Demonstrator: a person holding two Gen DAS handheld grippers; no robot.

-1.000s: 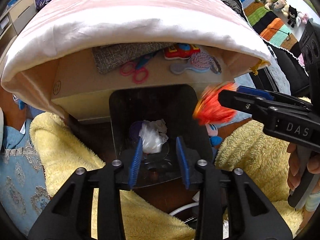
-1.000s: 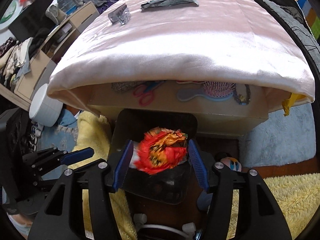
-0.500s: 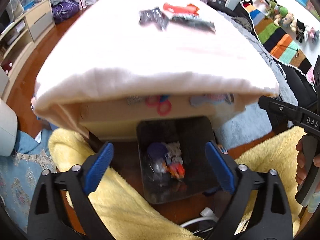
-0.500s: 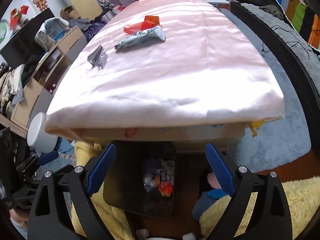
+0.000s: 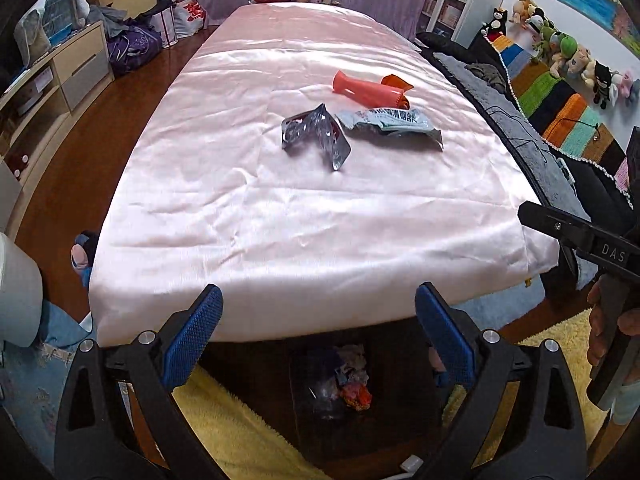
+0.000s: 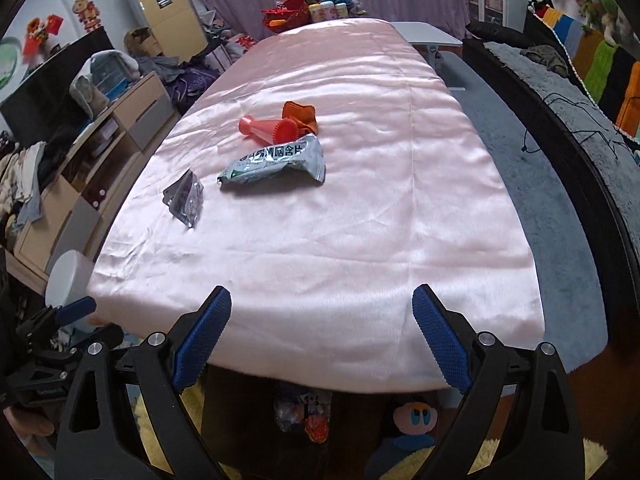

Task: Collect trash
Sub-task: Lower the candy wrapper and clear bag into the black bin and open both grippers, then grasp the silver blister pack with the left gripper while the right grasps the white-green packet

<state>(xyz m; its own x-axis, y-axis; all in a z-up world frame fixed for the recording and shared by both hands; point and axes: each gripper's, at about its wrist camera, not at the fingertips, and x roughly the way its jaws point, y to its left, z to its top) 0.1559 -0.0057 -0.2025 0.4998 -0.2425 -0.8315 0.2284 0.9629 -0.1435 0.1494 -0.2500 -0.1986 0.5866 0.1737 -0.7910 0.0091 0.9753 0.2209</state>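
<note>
Pink satin sheet [image 5: 304,216] fills most of the view straight ahead of the tool. Off to its left there's a wooden drawer unit [image 5: 60,76] with clutter on top, and to the right a striped blanket [image 5: 556,100] lined with plush toys [image 5: 568,52]. A fuzzy yellow rug [image 5: 240,432] sits right below.

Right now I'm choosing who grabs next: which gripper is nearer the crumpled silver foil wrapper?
Left, likely. The silver foil wrapper lies nearly straight ahead of the left gripper, but well off to the left of the right gripper.
</note>
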